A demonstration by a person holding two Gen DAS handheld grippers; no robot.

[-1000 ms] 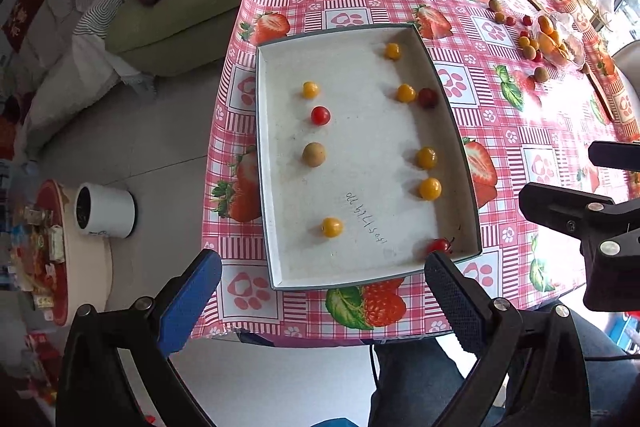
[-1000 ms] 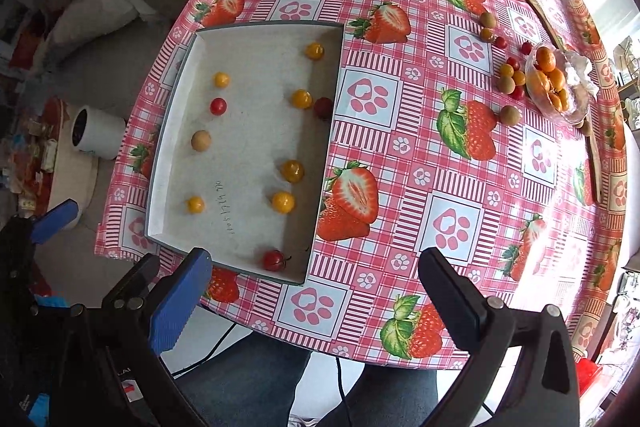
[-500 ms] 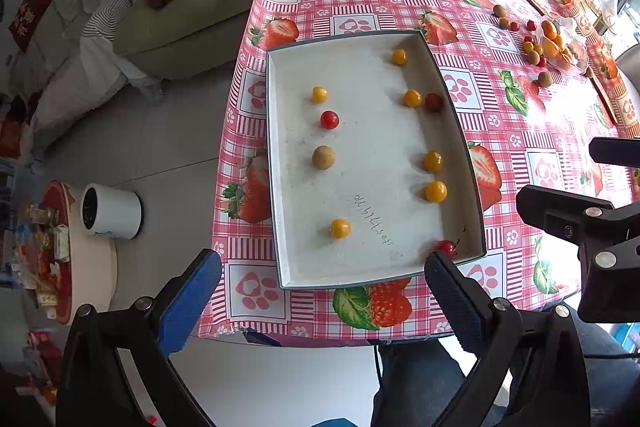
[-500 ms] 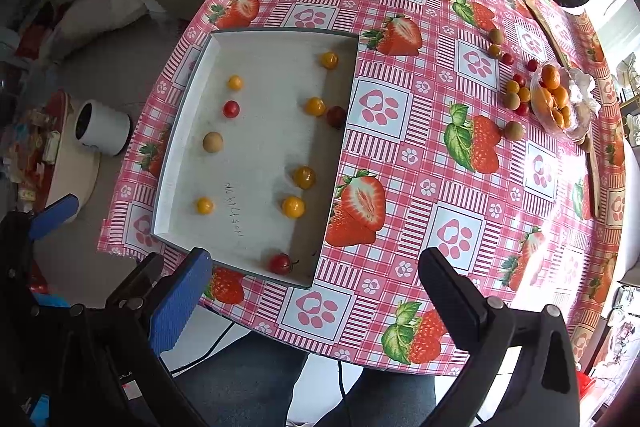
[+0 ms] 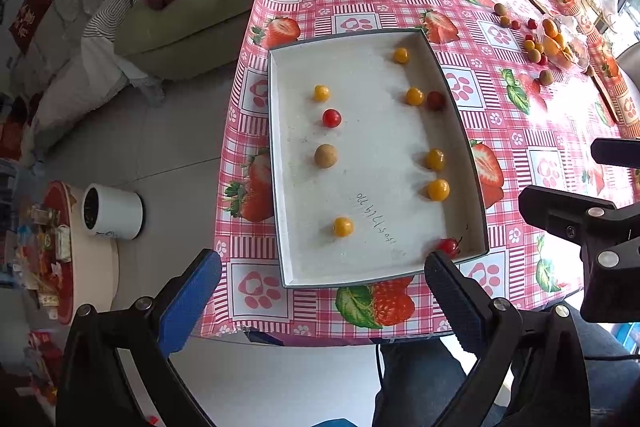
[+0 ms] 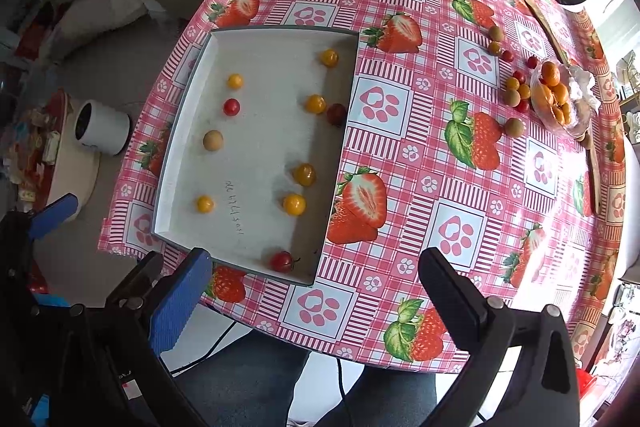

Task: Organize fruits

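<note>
Both of your grippers hang back off the near edge of the surface (image 6: 400, 155), each with its fingers spread wide and holding nothing: the left gripper (image 5: 320, 291) faces the white tray (image 5: 280, 163), the right gripper (image 6: 316, 291) sits over the tray's near right corner.

The fruits are small and round. In the tray lie several yellow cherry tomatoes (image 5: 438, 189), a red cherry tomato (image 5: 331, 117), a brown longan-like fruit (image 5: 325, 155), a dark red one (image 5: 435, 100) against the right wall, and a stemmed red tomato (image 6: 282, 261) in the near right corner. More lie loose at the far right beside a clear bowl of orange fruit (image 6: 556, 99).

Judging by their look, they will be light, smooth-skinned and quick to roll, and the tomatoes will likely split if you squeeze hard. Take each across its widest part, fingers coming straight down, and close gently. The two by the wall leave little room for a finger on that side.

In the left view, the stemmed tomato is half hidden behind a finger. The far fruits are too small to name surely, and the bowl's contents overlap. Writing on the tray floor is unreadable.
</note>
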